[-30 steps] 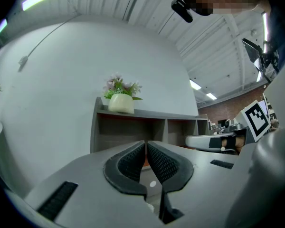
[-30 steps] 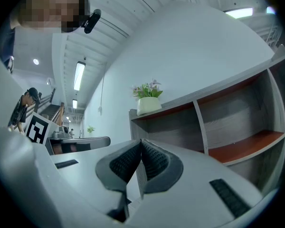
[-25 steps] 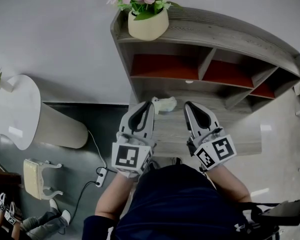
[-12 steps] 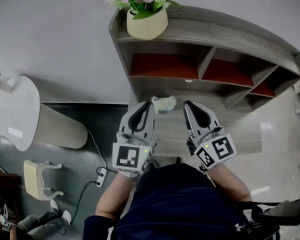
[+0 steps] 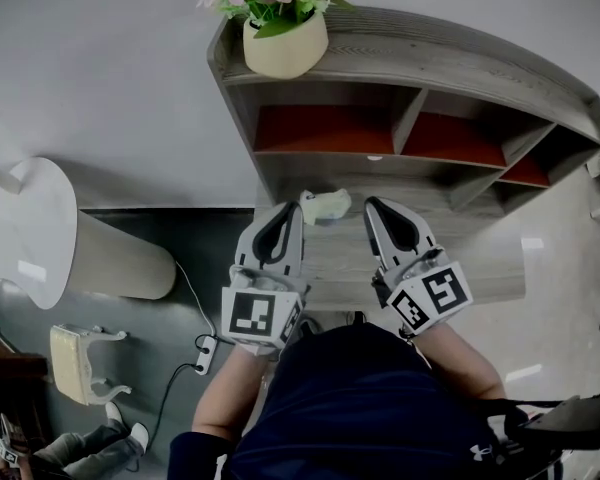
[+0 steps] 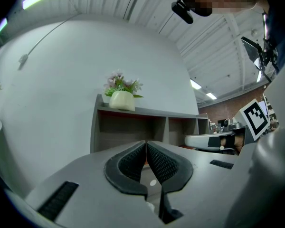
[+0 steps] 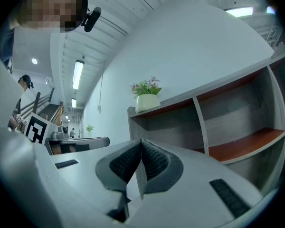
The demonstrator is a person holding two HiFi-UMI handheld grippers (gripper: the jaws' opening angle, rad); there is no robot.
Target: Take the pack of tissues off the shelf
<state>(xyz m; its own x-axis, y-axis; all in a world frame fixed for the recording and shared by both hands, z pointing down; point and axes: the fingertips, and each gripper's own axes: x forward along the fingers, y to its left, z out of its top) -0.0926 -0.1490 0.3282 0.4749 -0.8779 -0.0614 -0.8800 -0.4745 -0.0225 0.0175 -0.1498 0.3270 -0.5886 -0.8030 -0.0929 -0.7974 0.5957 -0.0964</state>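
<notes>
Checker: Item one, pack of tissues (image 5: 326,206). Location?

Holder: On the shelf (image 5: 450,68), lying flat on the broad open board below the red-backed compartments, toward that board's left end. Pale green, not yet lifted. It lies out on the open board rather than inside a compartment, so I judge a reach from the front will do.

Checker: Item two, left gripper.

Holder: My left gripper (image 6: 146,144) is in front of the shelf, tip just beside the pack's left end. I cannot tell whether it touches. Its jaws are pressed together with nothing between them.

Checker: Item three, right gripper.

Holder: My right gripper (image 7: 141,141) is in front of the shelf too, to the pack's right and apart from it. Its jaws are together as well, and empty. I hold the pair side by side with the pack between the tips, which I read as a ready stance.

Checker: Sundries?

Holder: Flower pot (image 5: 285,43), on the shelf's top board at its left corner, well above the pack and clear of my reach.

Checker: Status?

Holder: Nothing is gripped. One pair of jaws must part before it can take the pack.
</notes>
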